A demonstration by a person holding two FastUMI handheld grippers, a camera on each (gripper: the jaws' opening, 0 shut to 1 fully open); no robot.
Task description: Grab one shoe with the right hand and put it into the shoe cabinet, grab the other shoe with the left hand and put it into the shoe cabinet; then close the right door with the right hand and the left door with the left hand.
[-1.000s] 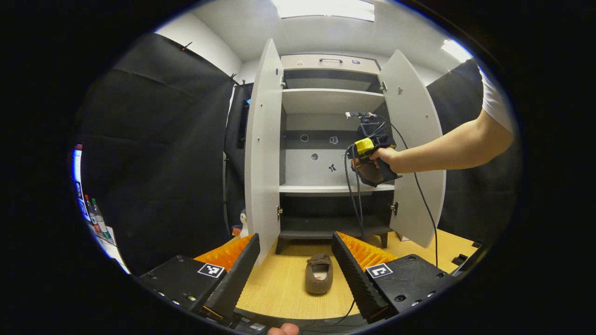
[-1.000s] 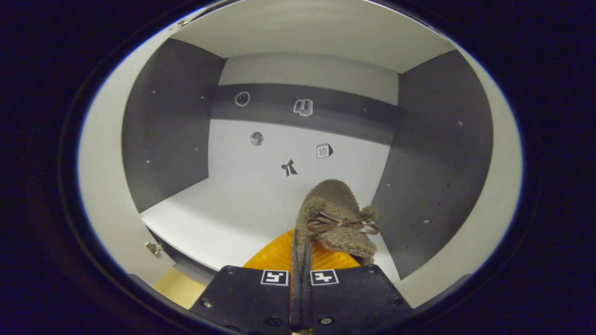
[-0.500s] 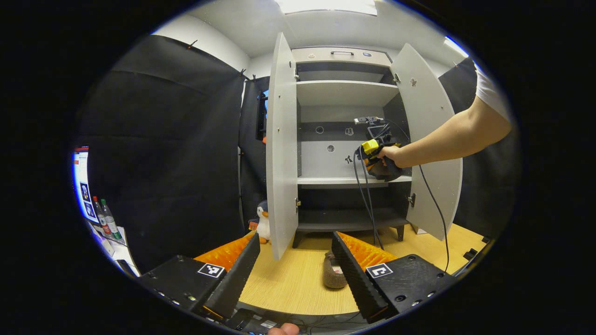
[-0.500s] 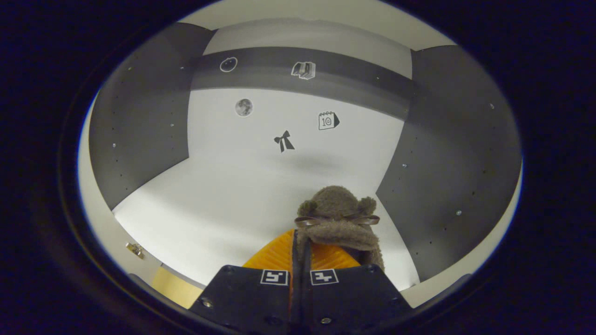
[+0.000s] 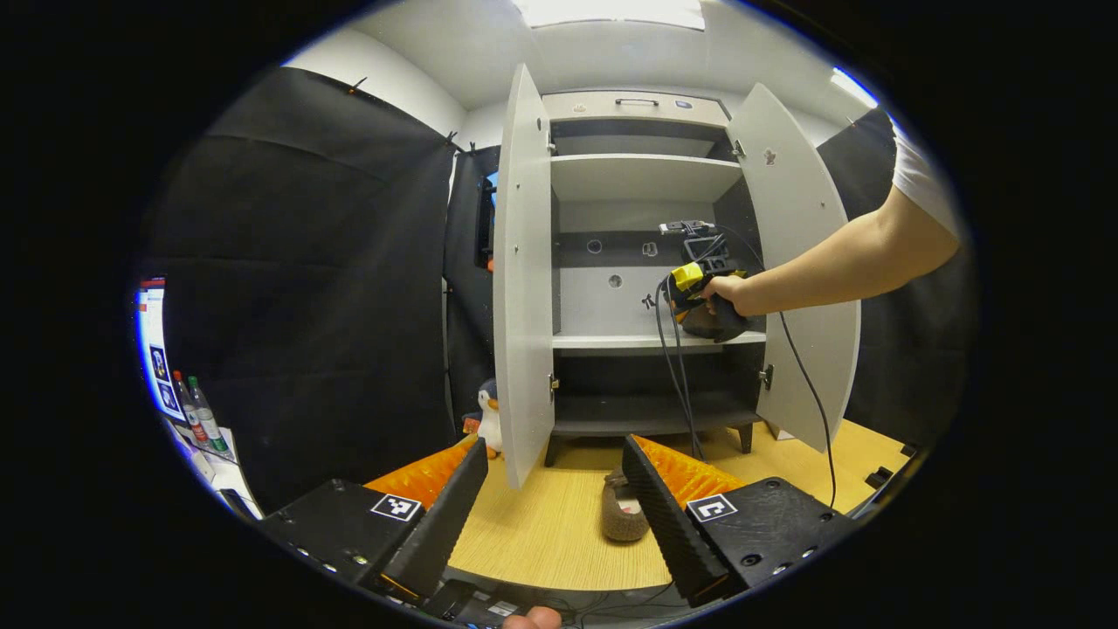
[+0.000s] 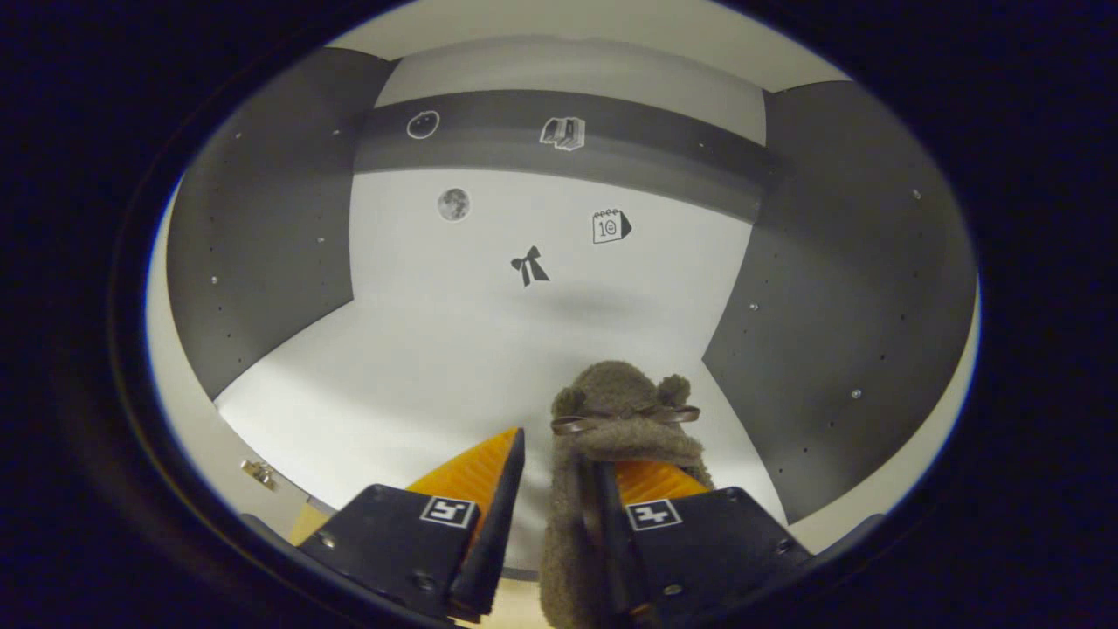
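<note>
A brown fuzzy shoe [image 6: 624, 411] with a ribbon bow sits on the white middle shelf [image 6: 419, 367] of the cabinet, near its right wall. My right gripper [image 6: 555, 454] is open around the shoe's heel; the heel still leans on the right finger [image 6: 646, 480]. In the left gripper view, a hand holds that right gripper [image 5: 703, 293] at the middle shelf [image 5: 611, 342]. The other brown shoe [image 5: 622, 515] lies on the wooden floor before the cabinet. My left gripper [image 5: 550, 511] is open and empty, low and short of that shoe. Both the left door [image 5: 524, 279] and the right door [image 5: 799, 262] stand wide open.
A cable [image 5: 677, 376] hangs from the right gripper down past the lower shelves. A plush penguin [image 5: 489, 419] sits on the floor left of the cabinet. Bottles [image 5: 196, 406] stand on a table at far left. The person's forearm [image 5: 838, 262] crosses in front of the right door.
My right gripper's jaws have parted and let go of the shoe, which now rests on the shelf. My left gripper has barely shifted, still open.
</note>
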